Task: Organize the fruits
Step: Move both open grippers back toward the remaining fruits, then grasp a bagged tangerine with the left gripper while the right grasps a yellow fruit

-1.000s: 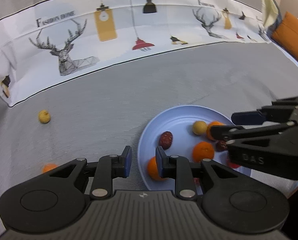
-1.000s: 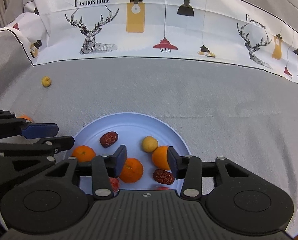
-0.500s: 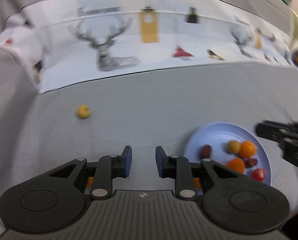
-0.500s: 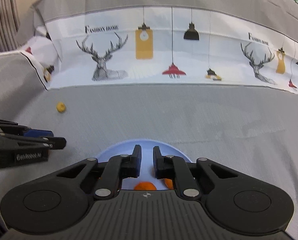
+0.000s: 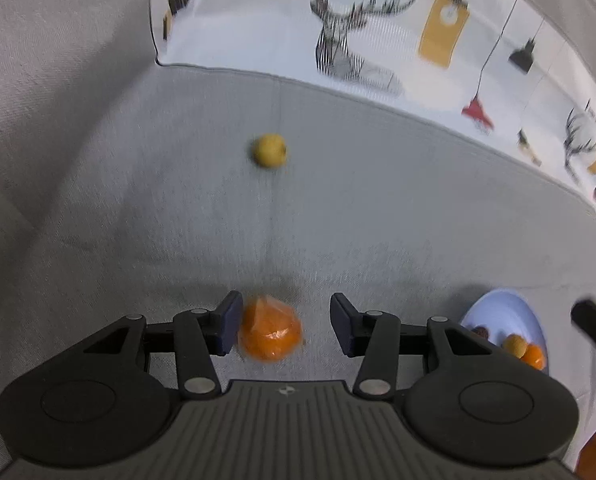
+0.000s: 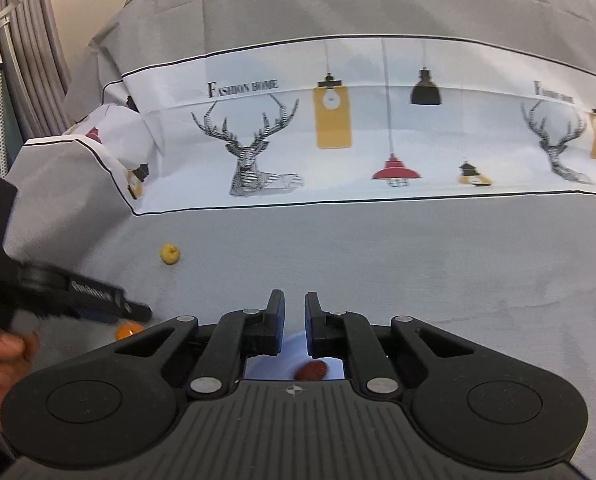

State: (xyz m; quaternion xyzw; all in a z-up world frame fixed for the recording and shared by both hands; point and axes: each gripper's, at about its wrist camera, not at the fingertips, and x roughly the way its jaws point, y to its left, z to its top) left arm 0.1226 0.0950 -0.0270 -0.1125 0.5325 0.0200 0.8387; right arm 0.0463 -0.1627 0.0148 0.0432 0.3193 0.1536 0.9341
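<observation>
Two fruits lie loose on my grey cloth [image 5: 378, 220]: an orange [image 5: 270, 333] between my left gripper's [image 5: 285, 330] spread jaws, against the left finger, and a yellow fruit [image 5: 269, 150] farther ahead. My right gripper [image 6: 294, 322] is nearly closed, empty, above the plate [image 6: 257, 370] and its date [image 6: 311, 369].
</observation>
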